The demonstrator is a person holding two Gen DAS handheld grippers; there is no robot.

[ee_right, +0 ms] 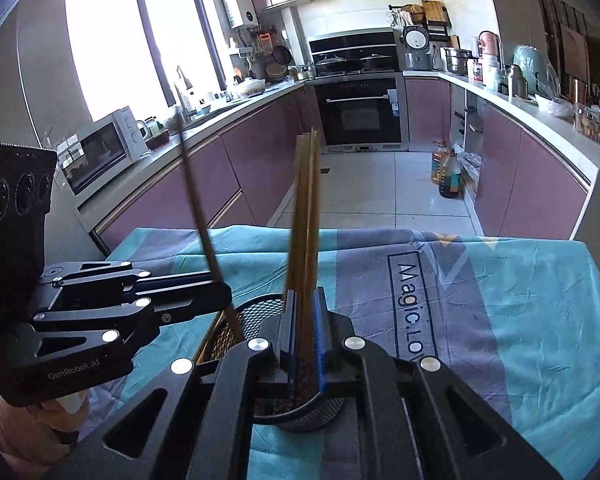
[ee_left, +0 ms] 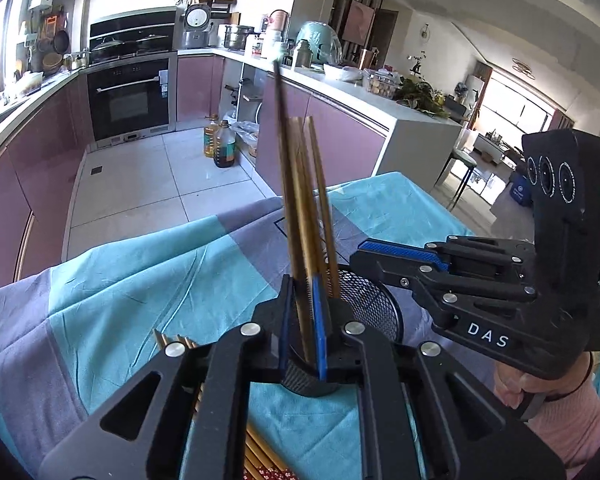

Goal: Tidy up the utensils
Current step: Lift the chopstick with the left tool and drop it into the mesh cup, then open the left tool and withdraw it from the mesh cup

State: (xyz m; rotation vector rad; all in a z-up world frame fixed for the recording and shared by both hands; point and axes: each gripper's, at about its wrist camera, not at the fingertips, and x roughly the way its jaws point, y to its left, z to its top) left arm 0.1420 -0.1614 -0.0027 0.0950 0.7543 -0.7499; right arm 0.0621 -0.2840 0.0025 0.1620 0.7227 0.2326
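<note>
A black mesh holder (ee_left: 374, 304) stands on the blue-and-grey cloth; it also shows in the right wrist view (ee_right: 256, 312). My left gripper (ee_left: 303, 300) is shut on a dark chopstick (ee_left: 286, 168) that points up and leans over the holder. My right gripper (ee_right: 305, 312) is shut on a pair of brown chopsticks (ee_right: 306, 208), held upright over the holder. In the left wrist view that pair (ee_left: 314, 184) stands just right of the dark one. Several more chopsticks (ee_left: 260, 456) lie on the cloth under my left gripper.
The table's cloth (ee_right: 520, 300) ends at a far edge above a tiled kitchen floor (ee_left: 140, 184). Purple cabinets, an oven and oil bottles (ee_left: 220, 142) stand beyond. A microwave (ee_right: 100, 152) sits on the left counter.
</note>
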